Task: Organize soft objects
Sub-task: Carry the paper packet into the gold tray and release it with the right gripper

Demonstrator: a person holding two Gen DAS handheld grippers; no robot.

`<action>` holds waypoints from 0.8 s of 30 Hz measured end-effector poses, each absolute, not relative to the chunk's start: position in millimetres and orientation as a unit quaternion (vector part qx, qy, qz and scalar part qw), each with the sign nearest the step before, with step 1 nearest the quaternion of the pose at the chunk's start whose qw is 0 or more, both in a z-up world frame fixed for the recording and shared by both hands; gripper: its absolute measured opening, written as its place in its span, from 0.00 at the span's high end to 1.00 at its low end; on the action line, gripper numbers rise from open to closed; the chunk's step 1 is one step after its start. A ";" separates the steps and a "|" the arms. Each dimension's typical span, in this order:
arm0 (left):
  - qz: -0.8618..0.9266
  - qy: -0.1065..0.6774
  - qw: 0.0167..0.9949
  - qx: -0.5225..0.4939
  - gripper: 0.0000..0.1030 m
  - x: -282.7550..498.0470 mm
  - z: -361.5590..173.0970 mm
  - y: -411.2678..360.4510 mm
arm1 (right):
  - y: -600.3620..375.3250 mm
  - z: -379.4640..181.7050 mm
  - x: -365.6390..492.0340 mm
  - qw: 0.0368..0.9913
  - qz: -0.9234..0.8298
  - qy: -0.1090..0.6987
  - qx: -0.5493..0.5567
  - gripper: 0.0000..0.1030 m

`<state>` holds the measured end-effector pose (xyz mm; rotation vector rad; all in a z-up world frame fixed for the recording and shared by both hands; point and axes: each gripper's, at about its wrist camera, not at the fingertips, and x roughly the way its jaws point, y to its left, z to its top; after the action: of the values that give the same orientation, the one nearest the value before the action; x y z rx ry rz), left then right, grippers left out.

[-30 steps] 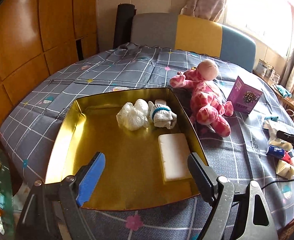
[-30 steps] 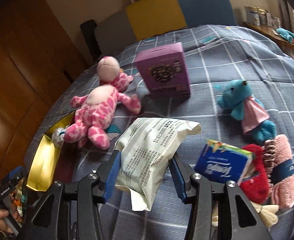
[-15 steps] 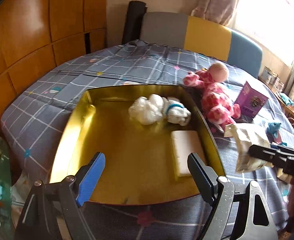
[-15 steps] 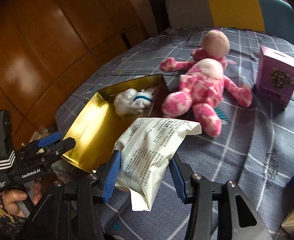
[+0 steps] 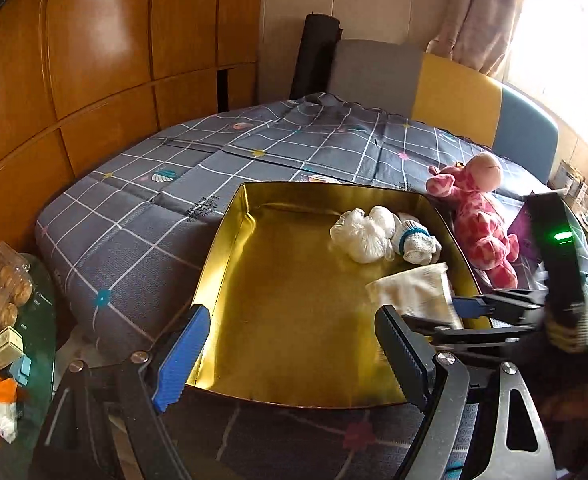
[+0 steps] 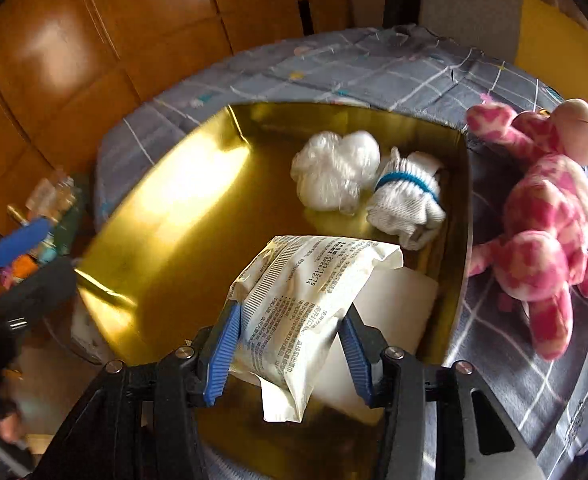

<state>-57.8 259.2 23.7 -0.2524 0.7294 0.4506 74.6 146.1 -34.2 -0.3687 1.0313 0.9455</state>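
Note:
A gold tray (image 5: 229,240) (image 6: 149,208) lies on the checked bed cover. In it rest a crumpled white plastic bag (image 5: 360,232) (image 6: 334,170), a rolled white sock with a blue band (image 5: 416,240) (image 6: 408,200) and a flat white pad (image 6: 398,300). My right gripper (image 6: 289,344) (image 5: 460,312) is shut on a white printed soft packet (image 6: 306,300) (image 5: 414,292) and holds it over the tray's near right part, above the pad. My left gripper (image 5: 294,356) stands open with nothing between its fingers, at the tray's near edge. A pink spotted plush toy (image 5: 482,220) (image 6: 542,232) lies right of the tray.
A purple box (image 5: 524,232) shows behind the right gripper. A glass side table (image 5: 9,312) with snacks stands at the lower left. Wooden wall panels rise to the left and a grey, yellow and blue headboard (image 5: 446,88) at the back. Bed cover left of the tray lies bare.
My right gripper has carried the packet leftward from the clutter by the tissue pack, past the plush toy, to over the tray. The left gripper shifted slightly and stayed open.

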 end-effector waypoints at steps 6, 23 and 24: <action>0.215 0.355 0.902 -0.123 0.18 -58.8 19.6 259.2 | 143.2 -39.1 73.4 0.757 0.420 0.471 -0.171 0.47; 0.233 0.309 0.919 -0.073 0.13 -69.7 45.5 241.4 | 85.9 -3.9 53.6 0.823 0.368 0.414 -0.126 0.35; 0.233 0.305 0.921 -0.067 0.13 -70.5 48.3 239.3 | 81.7 -2.2 52.3 0.827 0.364 0.410 -0.124 0.35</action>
<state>-70.5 239.3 48.3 -0.1378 0.6263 0.4792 52.3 81.7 -2.2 -0.2641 0.8706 0.7735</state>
